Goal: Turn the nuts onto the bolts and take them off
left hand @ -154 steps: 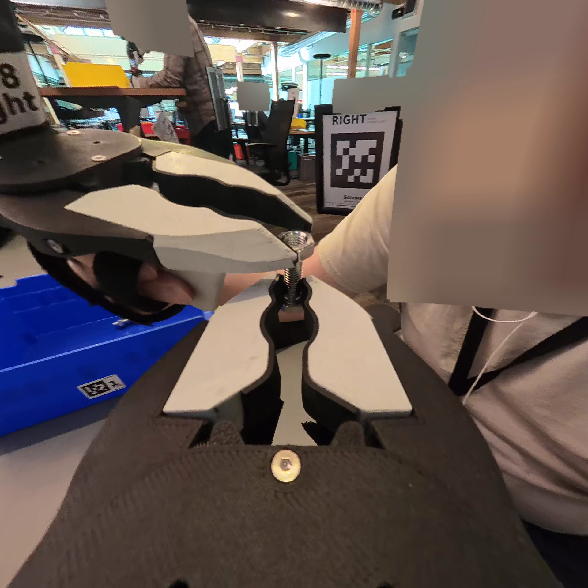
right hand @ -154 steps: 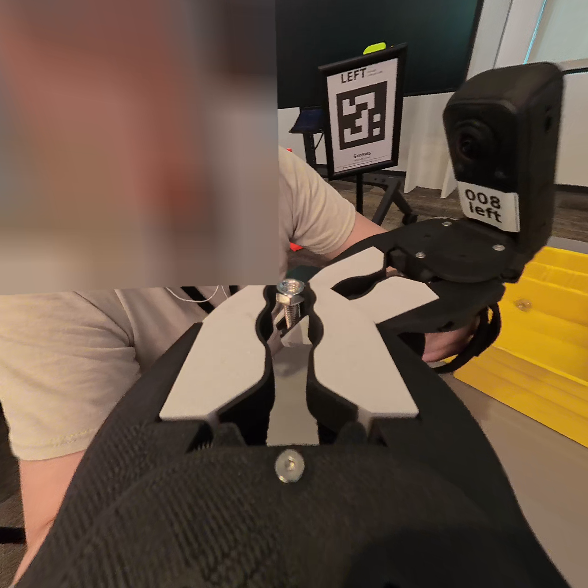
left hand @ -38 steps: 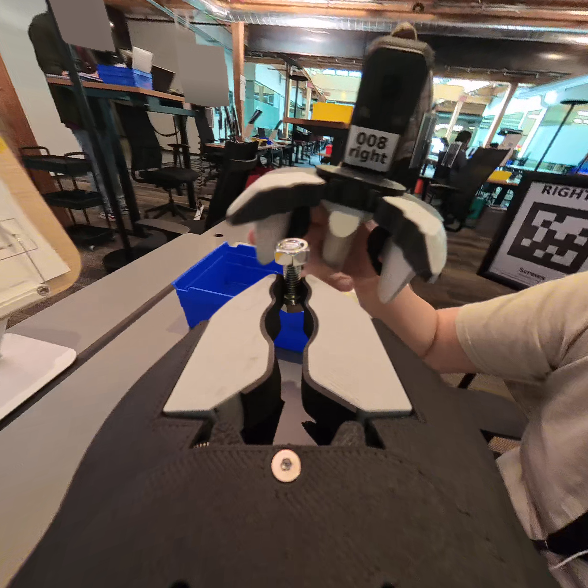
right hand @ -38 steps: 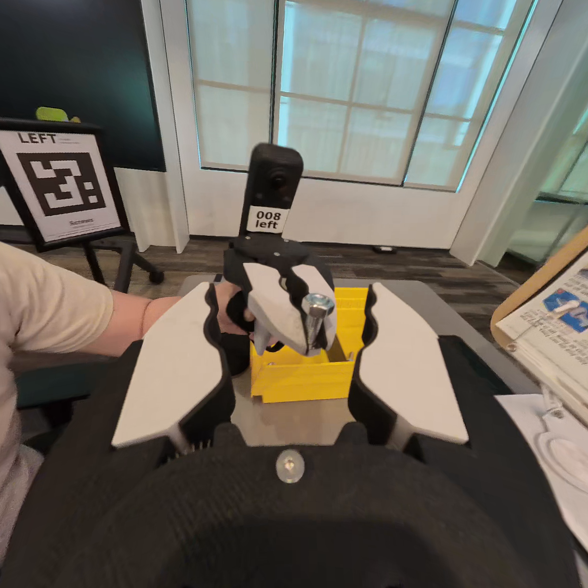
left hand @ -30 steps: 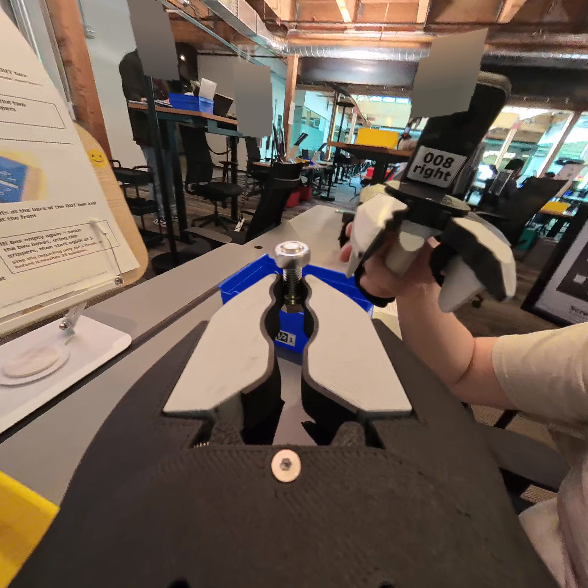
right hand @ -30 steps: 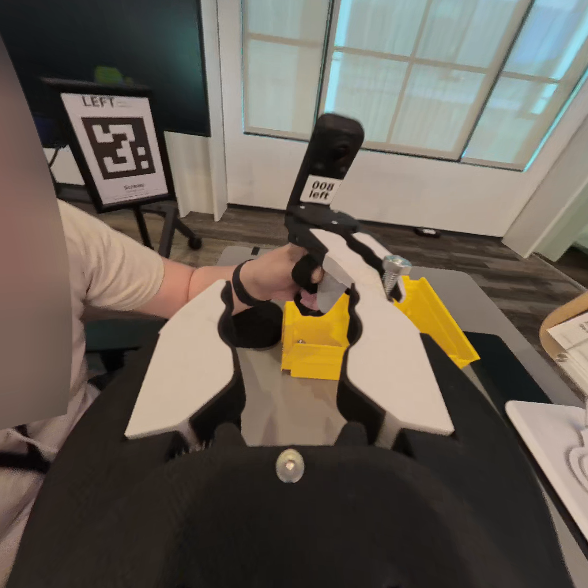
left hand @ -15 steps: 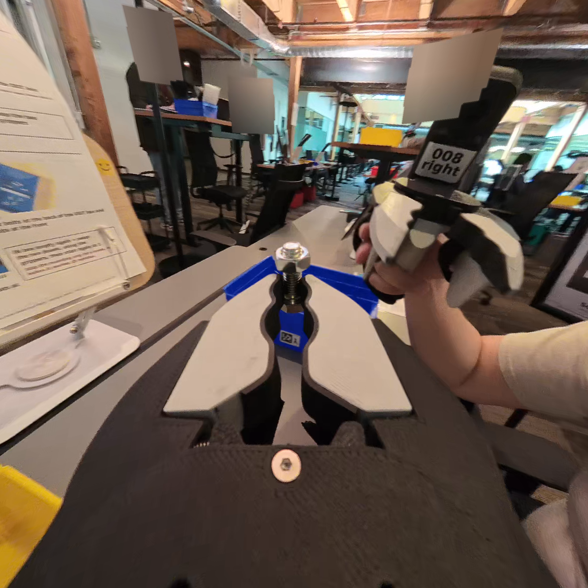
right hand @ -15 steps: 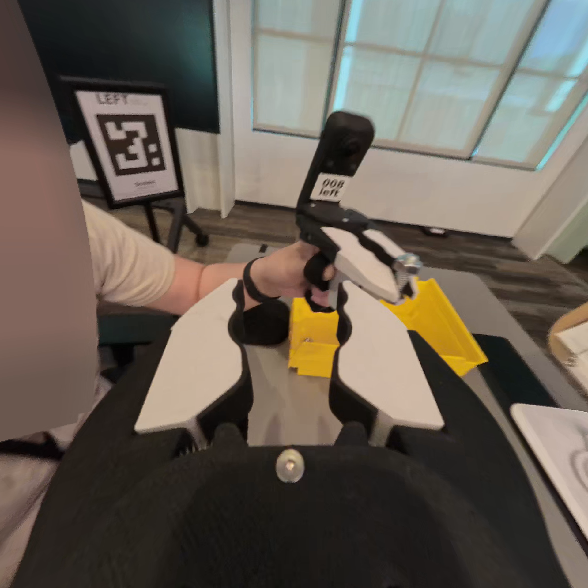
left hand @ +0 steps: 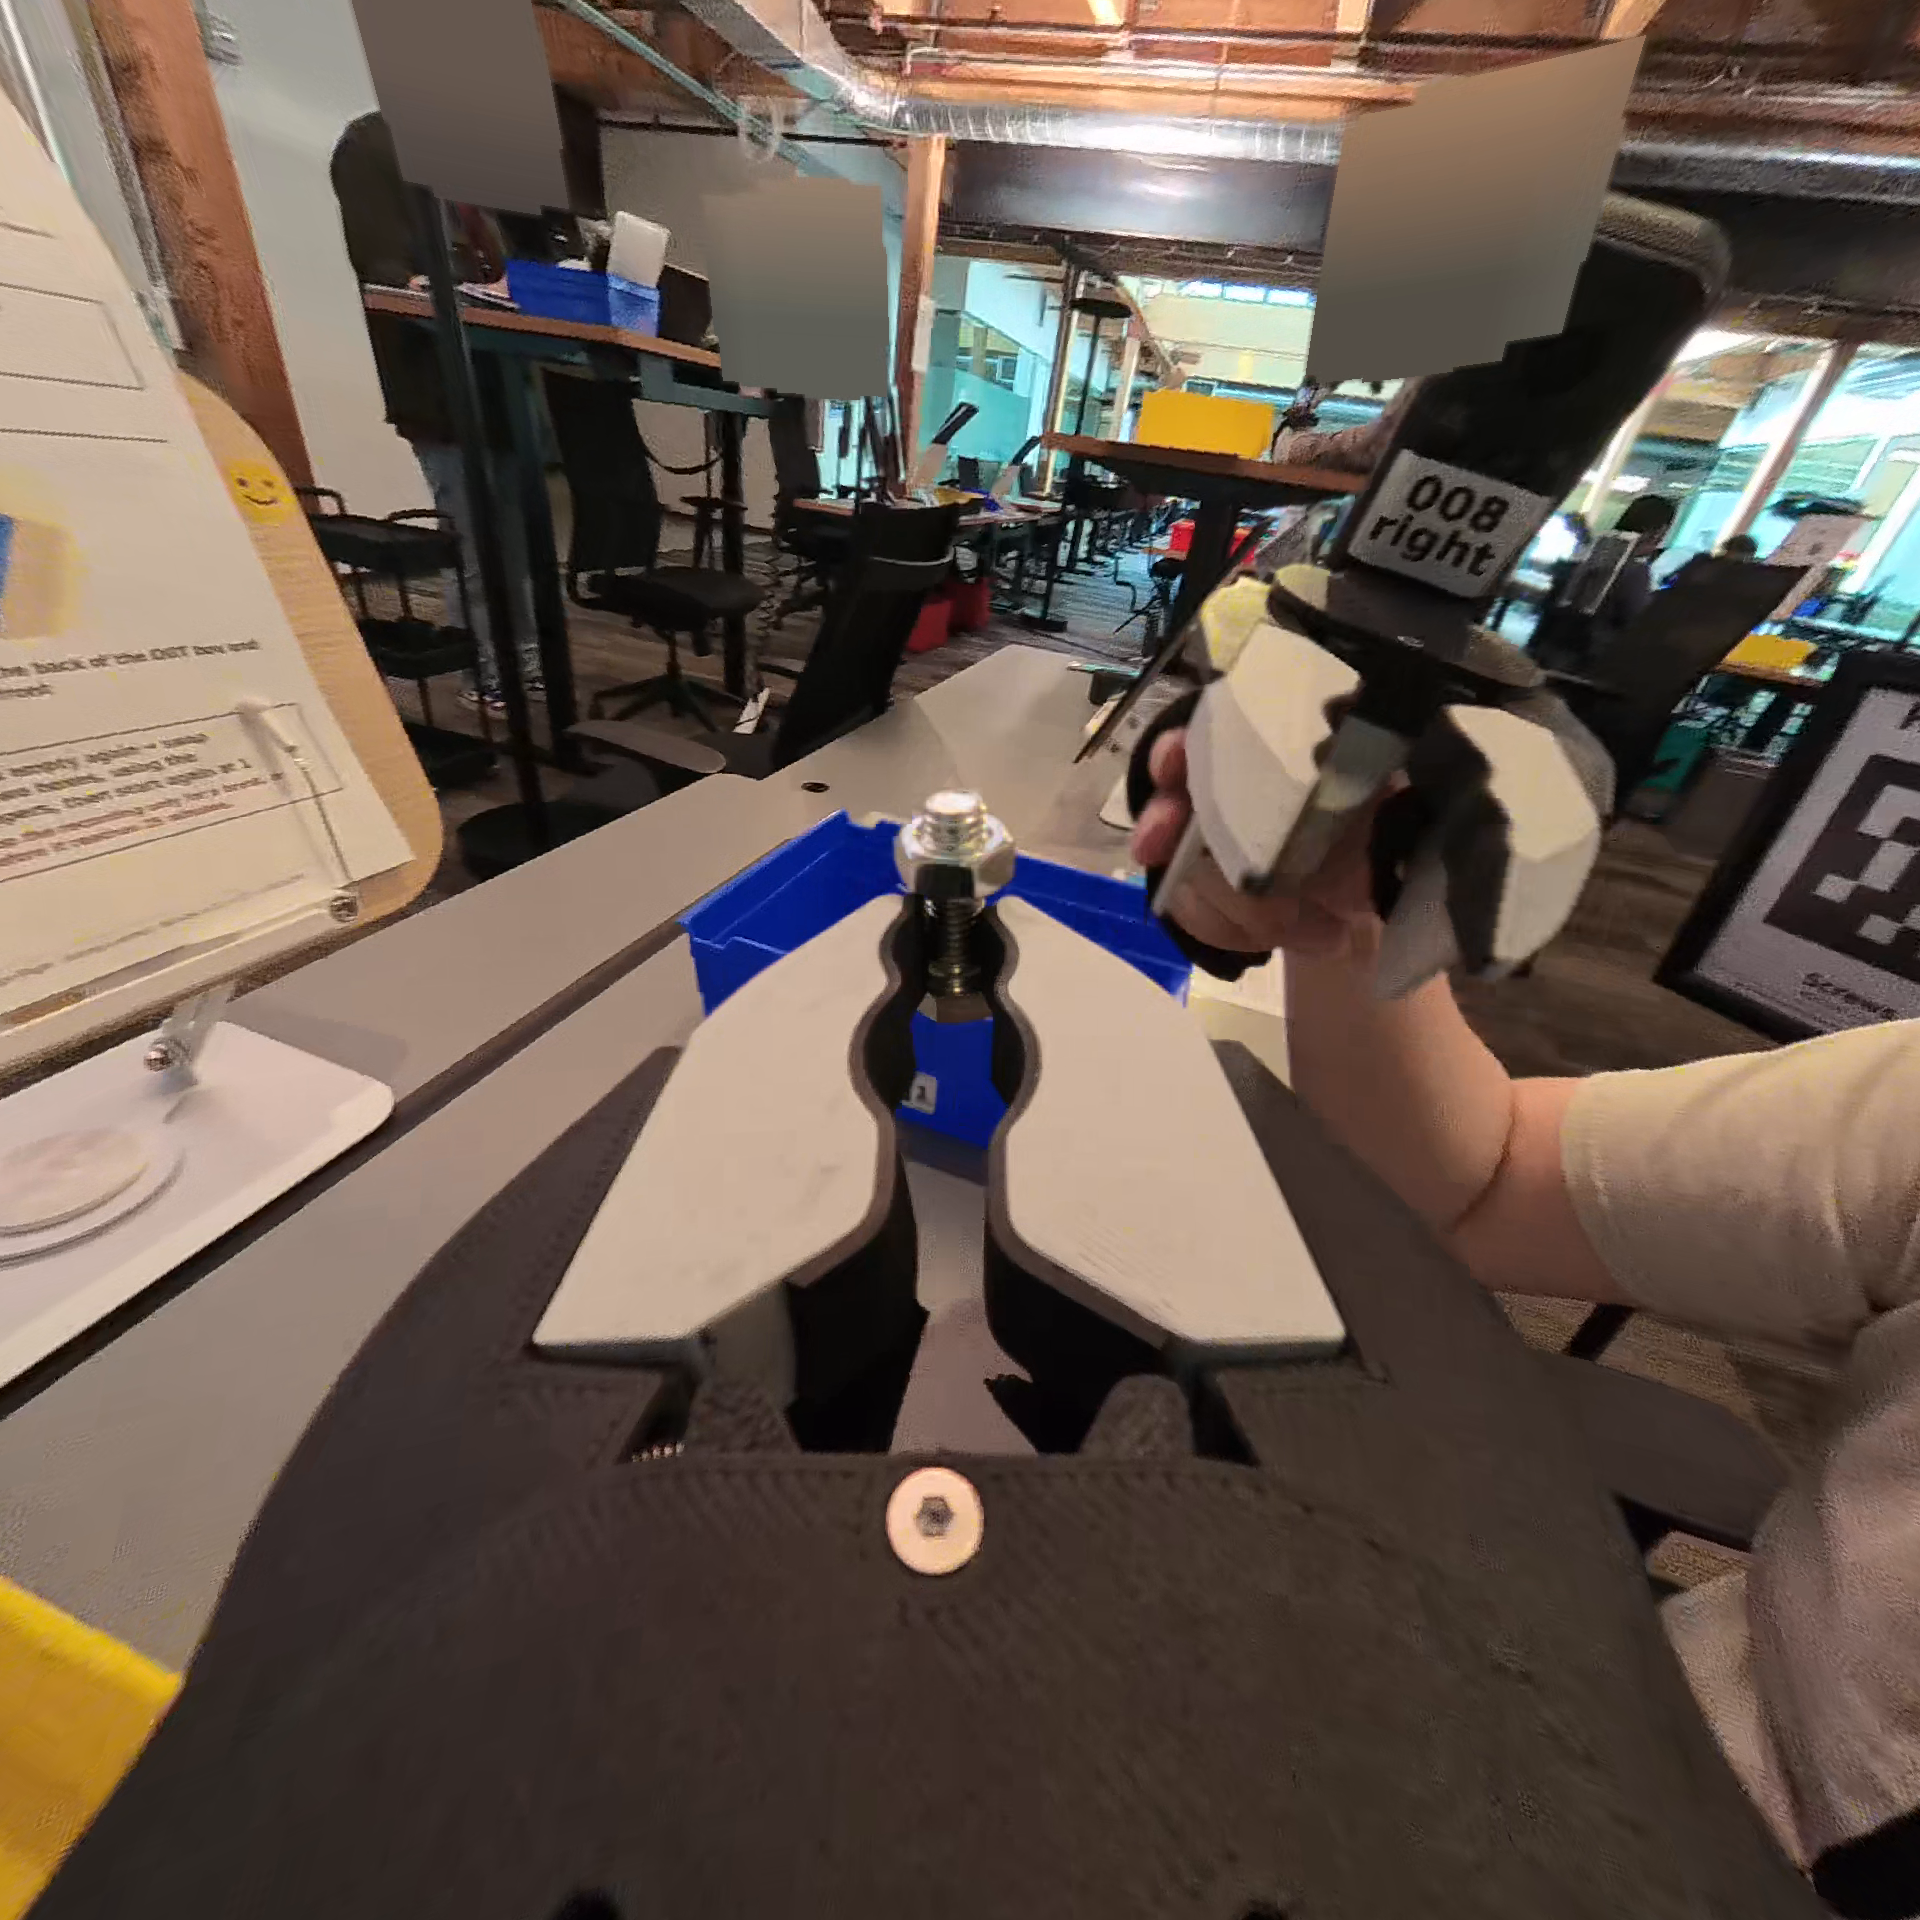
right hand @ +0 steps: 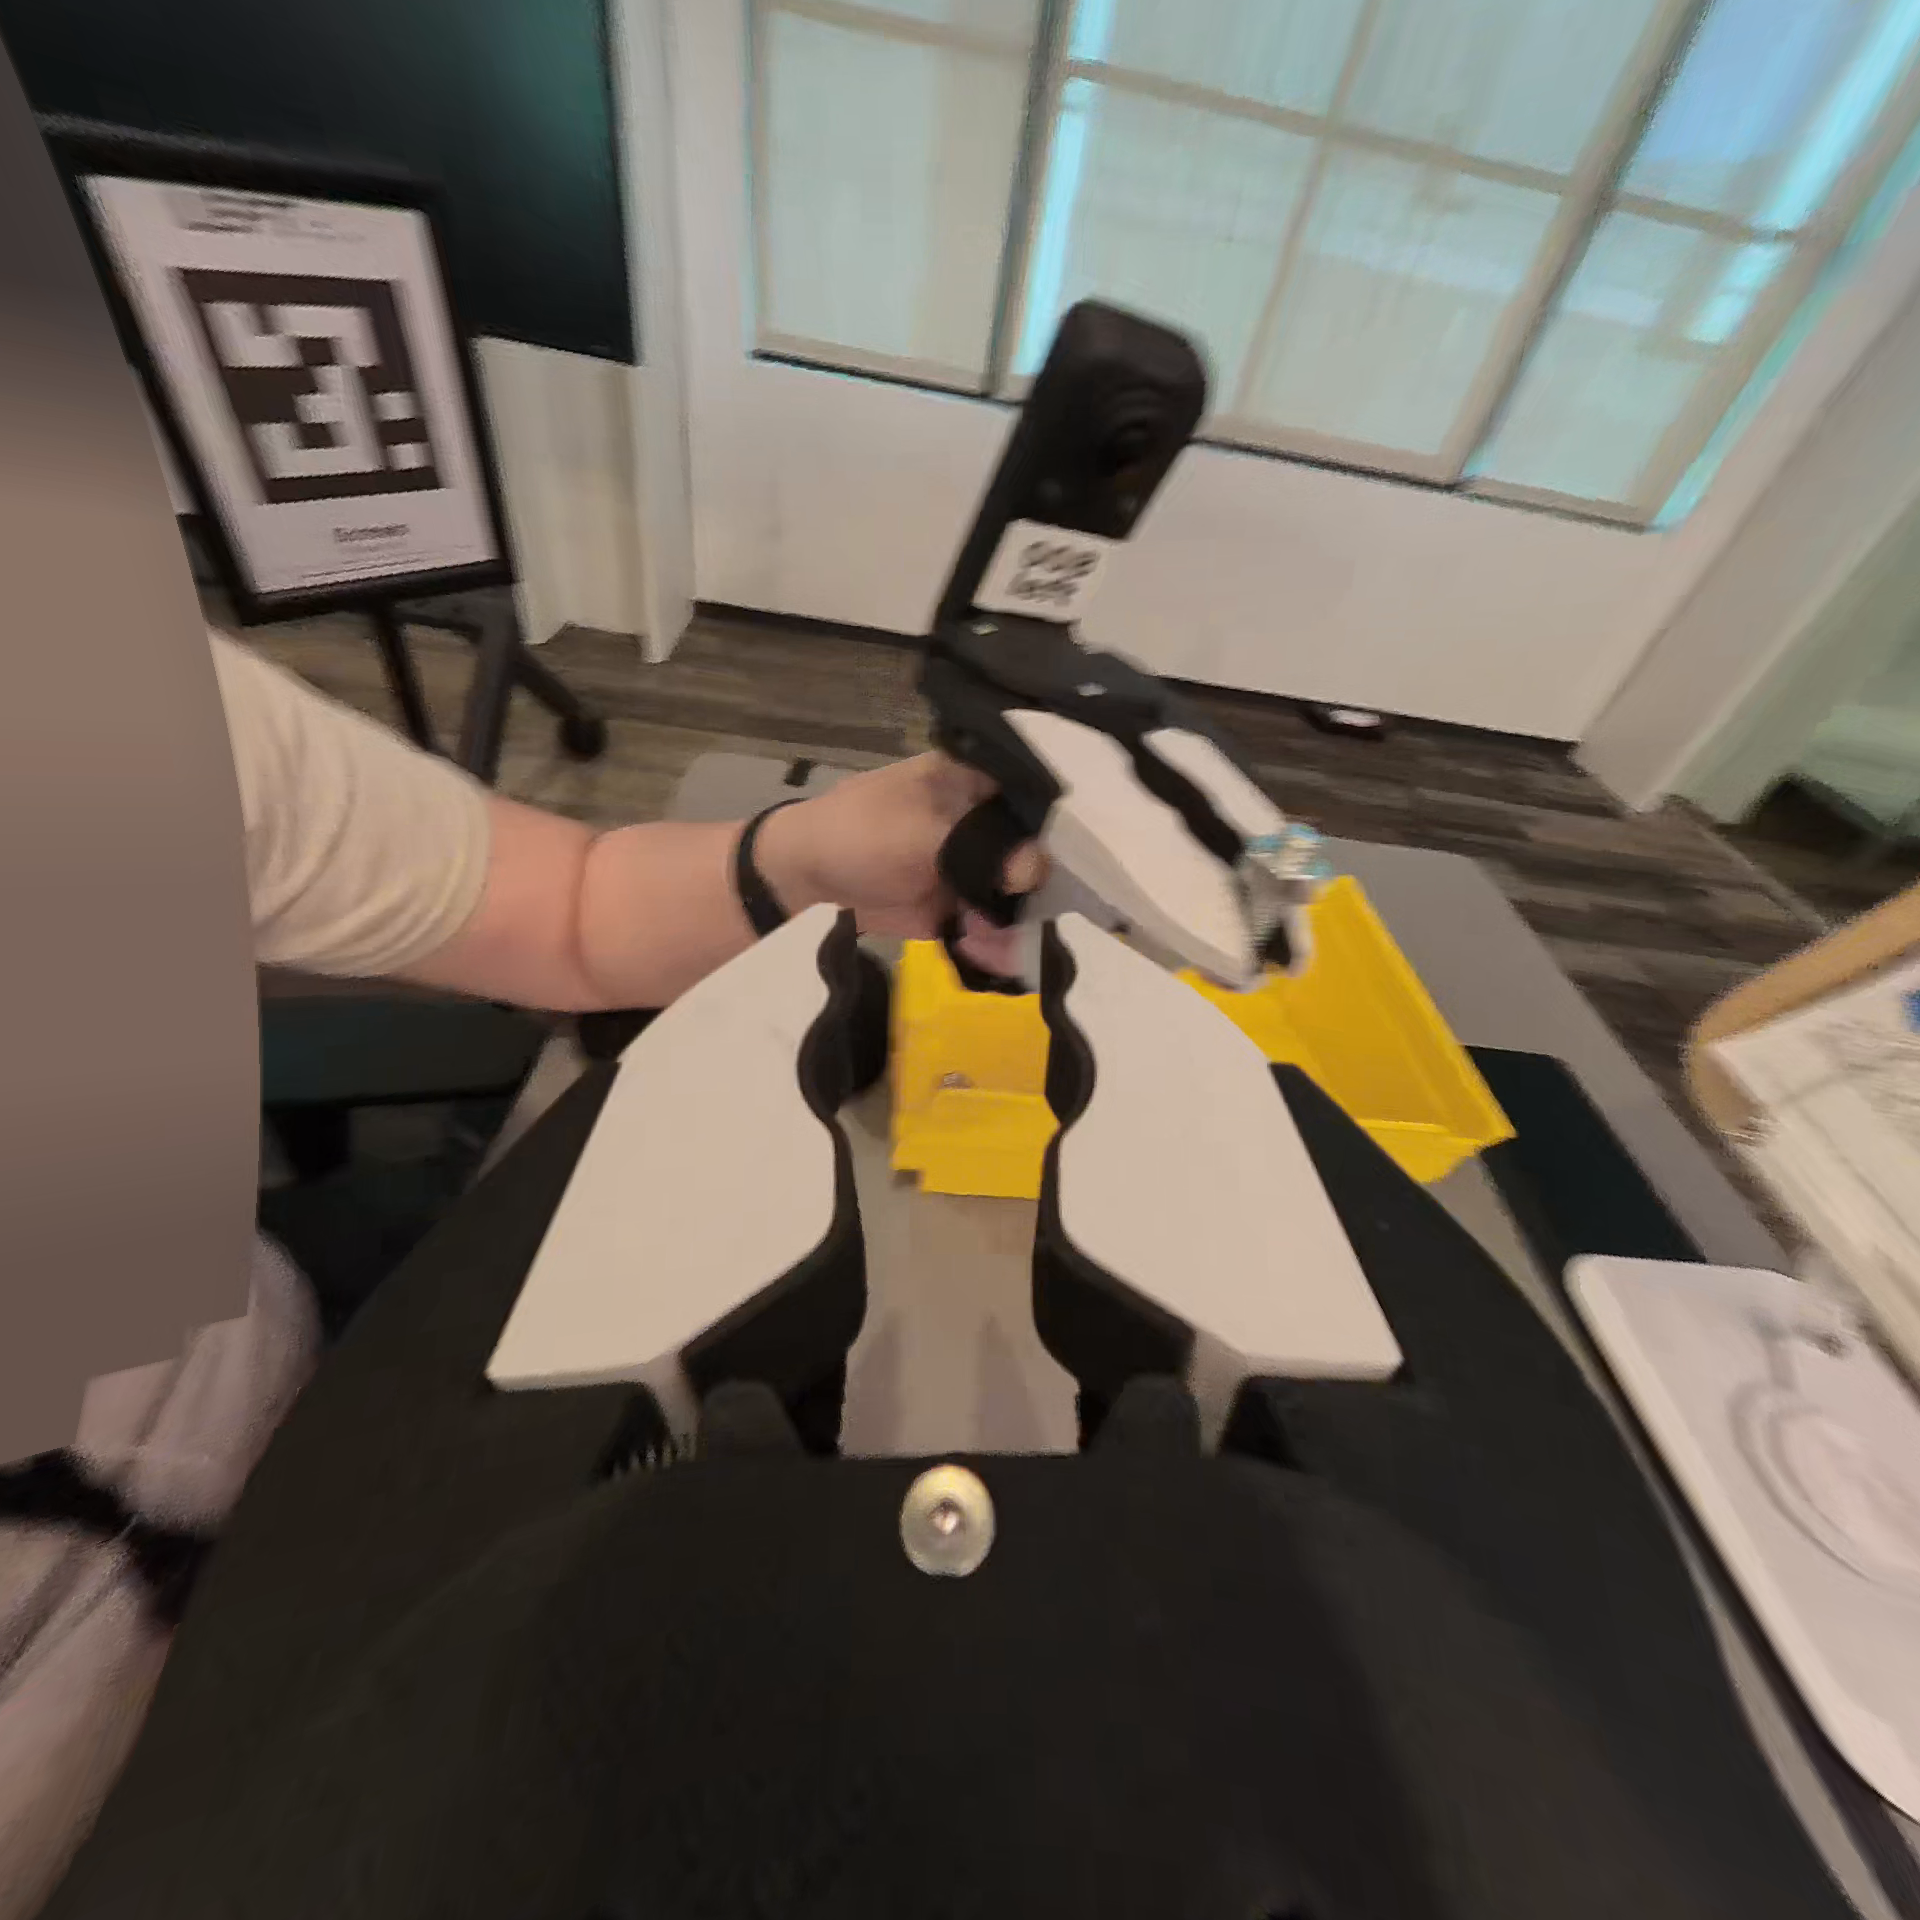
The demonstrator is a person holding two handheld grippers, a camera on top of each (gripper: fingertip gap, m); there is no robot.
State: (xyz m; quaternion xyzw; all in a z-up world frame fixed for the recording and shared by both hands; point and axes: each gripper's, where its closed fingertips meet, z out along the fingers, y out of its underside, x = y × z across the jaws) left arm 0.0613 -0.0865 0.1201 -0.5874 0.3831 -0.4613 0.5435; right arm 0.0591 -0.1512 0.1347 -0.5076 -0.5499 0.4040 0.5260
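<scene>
So my left gripper (left hand: 951,935) has its fingers pinched on the bolt (left hand: 952,940), held upright just in front of the blue bin (left hand: 790,914), nut (left hand: 954,858) sitting right at the top end. My right gripper (right hand: 945,987) is parted and empty, off to the bolt's right. I'd bring it square over the nut, pinch the flats lightly, and twist without tilting the bolt.
</scene>
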